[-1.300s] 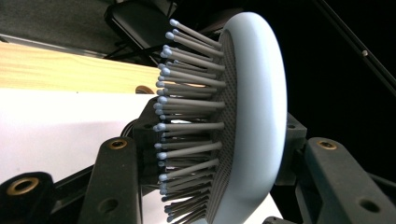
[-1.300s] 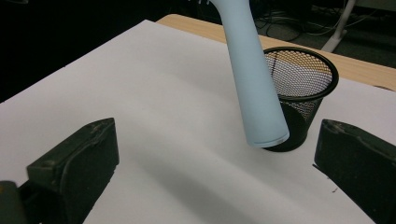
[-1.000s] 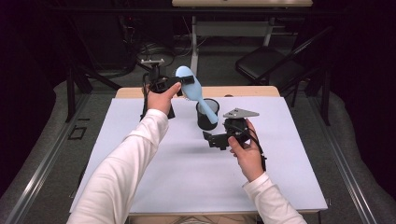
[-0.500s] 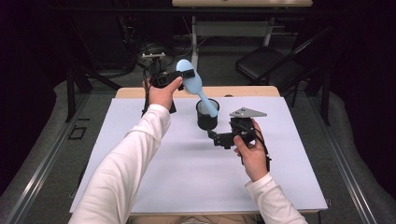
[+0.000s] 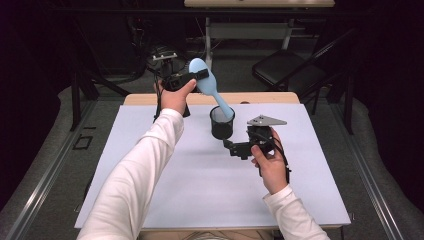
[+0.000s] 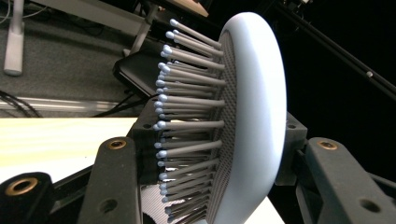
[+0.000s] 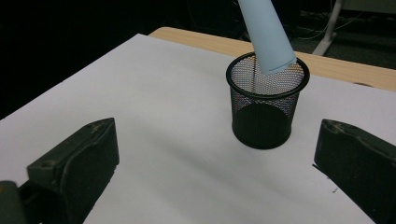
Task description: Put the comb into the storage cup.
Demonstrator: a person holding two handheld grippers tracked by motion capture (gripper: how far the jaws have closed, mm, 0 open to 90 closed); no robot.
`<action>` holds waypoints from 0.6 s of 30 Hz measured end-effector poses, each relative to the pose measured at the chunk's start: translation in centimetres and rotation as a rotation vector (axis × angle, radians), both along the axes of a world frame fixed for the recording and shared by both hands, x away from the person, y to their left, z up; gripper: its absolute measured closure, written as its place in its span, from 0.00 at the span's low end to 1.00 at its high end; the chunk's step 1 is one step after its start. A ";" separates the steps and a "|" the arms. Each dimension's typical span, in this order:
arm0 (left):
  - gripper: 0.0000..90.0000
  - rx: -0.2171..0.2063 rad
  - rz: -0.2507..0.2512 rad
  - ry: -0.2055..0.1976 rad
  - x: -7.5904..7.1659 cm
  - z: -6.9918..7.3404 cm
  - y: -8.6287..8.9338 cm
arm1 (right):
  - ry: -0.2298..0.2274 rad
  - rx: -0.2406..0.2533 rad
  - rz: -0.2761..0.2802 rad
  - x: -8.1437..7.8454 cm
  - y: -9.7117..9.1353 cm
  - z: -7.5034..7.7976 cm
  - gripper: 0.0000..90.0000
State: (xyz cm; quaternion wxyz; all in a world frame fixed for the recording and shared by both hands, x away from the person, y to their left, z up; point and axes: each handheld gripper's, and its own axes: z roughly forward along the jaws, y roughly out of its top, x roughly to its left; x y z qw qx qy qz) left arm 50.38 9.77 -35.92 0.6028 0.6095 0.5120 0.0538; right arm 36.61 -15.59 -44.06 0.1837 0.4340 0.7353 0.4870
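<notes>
- Near right: the right gripper (image 5: 234,148) rests low over the white sheet (image 5: 150,170), held in the person's right hand (image 5: 272,165). Its jaws stand wide apart and grasp nothing; in the right gripper view the two black jaws rise at the left and right edges with bare sheet between them.
- A grey three-cornered plate (image 5: 266,120) sits on top of the right gripper, and its cable trails back along the wrist.
- Middle: the black mesh cup (image 5: 222,122) stands upright on the white sheet, just left of and beyond the right gripper, apart from its jaws. In the right gripper view the cup (image 7: 266,105) lies between the two jaws but farther off, untouched.
- The pale blue hairbrush (image 5: 209,86) slants from upper left to lower right; the end of its handle (image 7: 268,39) dips just inside the cup's rim, at the far side of the opening.
- Far left: the left gripper (image 5: 199,76), in the person's left hand (image 5: 175,95), is raised above the table's far edge. Its jaws are clamped on the brush head, one pad on the bristle side, the other on the smooth back, as the left gripper view shows (image 6: 247,116).
- The bristles (image 6: 187,116) are grey pins with pale ball tips, set in a dark cushion.
- No brand, label or writing can be read on the brush, cup or grippers.
- Far: a wooden table edge (image 5: 260,98) borders the sheet.
</notes>
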 end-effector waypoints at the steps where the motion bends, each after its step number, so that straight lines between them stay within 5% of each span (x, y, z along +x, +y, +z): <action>1: 0.55 0.001 0.008 -0.008 0.1 -0.1 0.0 | -0.002 0.001 0.000 0.0 -0.1 0.0 0.00; 8: 0.55 -0.013 0.037 -0.005 0.4 -0.3 -0.3 | -0.001 0.008 -0.004 0.0 -0.4 0.1 0.00; 18: 0.55 0.022 0.044 -0.008 0.7 -0.5 -0.4 | -0.003 0.010 0.000 -0.1 -0.4 0.2 0.00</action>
